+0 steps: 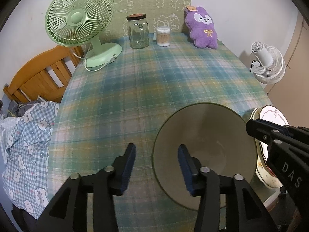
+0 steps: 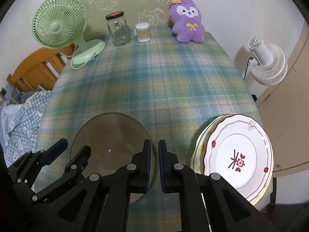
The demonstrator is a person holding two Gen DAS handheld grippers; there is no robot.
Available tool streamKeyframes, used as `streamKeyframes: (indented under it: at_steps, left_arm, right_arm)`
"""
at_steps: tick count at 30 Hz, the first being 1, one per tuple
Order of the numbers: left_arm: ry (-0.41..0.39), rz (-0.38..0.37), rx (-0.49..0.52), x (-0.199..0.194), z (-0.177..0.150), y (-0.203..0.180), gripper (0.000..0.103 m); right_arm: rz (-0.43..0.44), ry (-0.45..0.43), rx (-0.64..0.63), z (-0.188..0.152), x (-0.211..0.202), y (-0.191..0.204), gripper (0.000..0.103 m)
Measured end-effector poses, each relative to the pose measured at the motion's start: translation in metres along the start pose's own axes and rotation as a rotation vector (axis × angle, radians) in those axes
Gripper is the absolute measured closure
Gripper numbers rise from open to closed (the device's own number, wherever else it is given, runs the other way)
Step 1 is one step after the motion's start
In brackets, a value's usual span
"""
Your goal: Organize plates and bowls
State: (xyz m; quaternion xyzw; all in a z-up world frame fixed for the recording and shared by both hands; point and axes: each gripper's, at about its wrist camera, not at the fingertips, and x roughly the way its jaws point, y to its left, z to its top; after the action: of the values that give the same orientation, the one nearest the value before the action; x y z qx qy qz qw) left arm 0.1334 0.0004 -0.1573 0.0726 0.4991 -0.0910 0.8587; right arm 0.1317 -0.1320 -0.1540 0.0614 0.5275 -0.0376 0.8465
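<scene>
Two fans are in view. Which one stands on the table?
The green fan stands on the plaid table, at its far left corner. The white fan is beside the table, beyond its right edge.

Glossy ceramic plates point(image 2: 239, 154) and bowl point(image 1: 204, 154) on woven cloth point(image 1: 154, 81).

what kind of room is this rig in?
Probably a bedroom at home, not a kitchen: a wooden bed frame with bedding beside the cloth-covered table, and a purple plush toy on it.
</scene>
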Motion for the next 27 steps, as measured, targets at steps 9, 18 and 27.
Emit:
streamKeyframes:
  at_steps: [9,18,27]
  left_arm:
    - [-0.005,-0.010,-0.002,-0.005,0.002,0.002,0.036]
    - [0.033,-0.012,0.002,0.008,0.003,-0.004,0.035]
    - [0.068,-0.020,-0.006,0.026,0.003,-0.008,0.035]
  right_arm:
    - [0.002,-0.004,-0.008,0.006,-0.007,0.000,0.092]
    - [0.026,0.026,-0.007,0.011,0.009,-0.004,0.089]
    - [0.056,0.068,-0.011,0.013,0.033,-0.002,0.067]
